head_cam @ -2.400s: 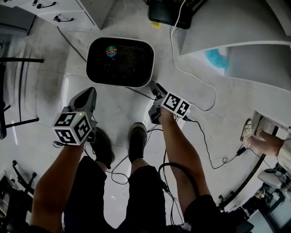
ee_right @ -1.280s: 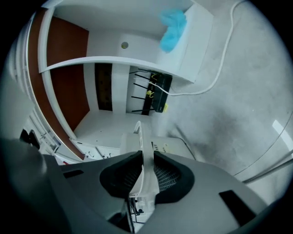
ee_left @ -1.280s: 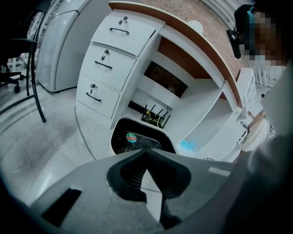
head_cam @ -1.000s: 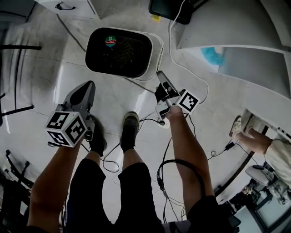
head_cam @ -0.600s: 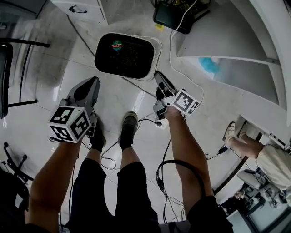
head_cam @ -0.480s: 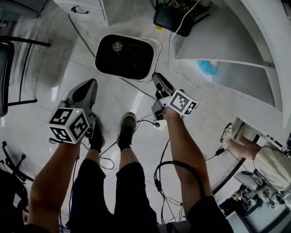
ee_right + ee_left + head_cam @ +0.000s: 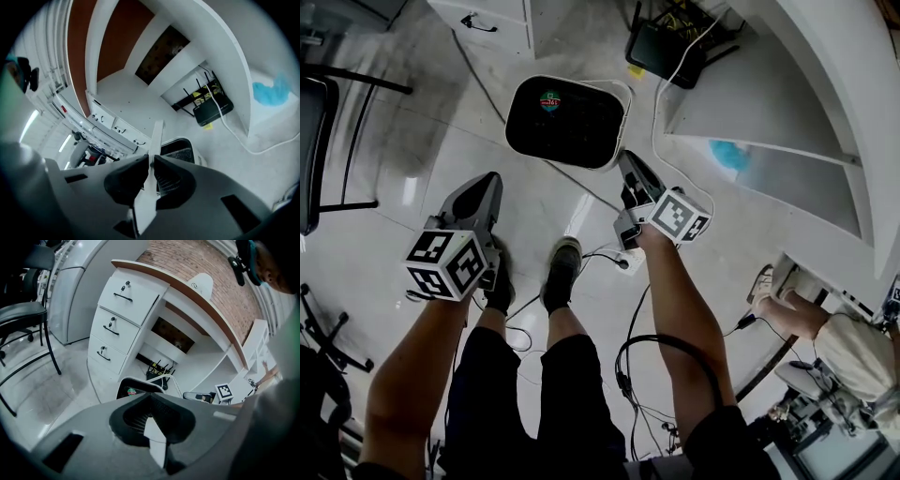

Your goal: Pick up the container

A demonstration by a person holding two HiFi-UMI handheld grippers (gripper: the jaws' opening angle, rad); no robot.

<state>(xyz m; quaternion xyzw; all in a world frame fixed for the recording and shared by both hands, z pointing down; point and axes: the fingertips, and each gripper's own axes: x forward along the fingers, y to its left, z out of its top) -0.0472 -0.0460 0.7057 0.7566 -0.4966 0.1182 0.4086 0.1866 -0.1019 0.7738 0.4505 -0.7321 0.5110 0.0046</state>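
The container [image 7: 622, 117] is a white bin with a dark mesh inside and a round sticker, on the floor ahead of my feet. My right gripper [image 7: 625, 159] is at its right rim, and its jaws have just been closing with the thin white rim between the pads. In the right gripper view the rim [image 7: 156, 136] runs up out of the right gripper [image 7: 151, 157], with the mesh beside it. My left gripper [image 7: 486, 180] hangs apart to the left, shut and holding nothing. In the left gripper view the container [image 7: 126, 379] lies beyond the left gripper [image 7: 150, 397].
A white drawer cabinet [image 7: 487, 19] and a black router [image 7: 661, 42] stand behind the container. Cables trail over the floor [image 7: 581, 211]. A black chair [image 7: 319, 103] is at the left, a white desk shelf with a blue cloth [image 7: 729, 155] at the right. Another person's foot [image 7: 764, 281] is nearby.
My right gripper has risen and rolled at the container's right rim, and that side of the container has tipped up. The left gripper has also lifted a little.
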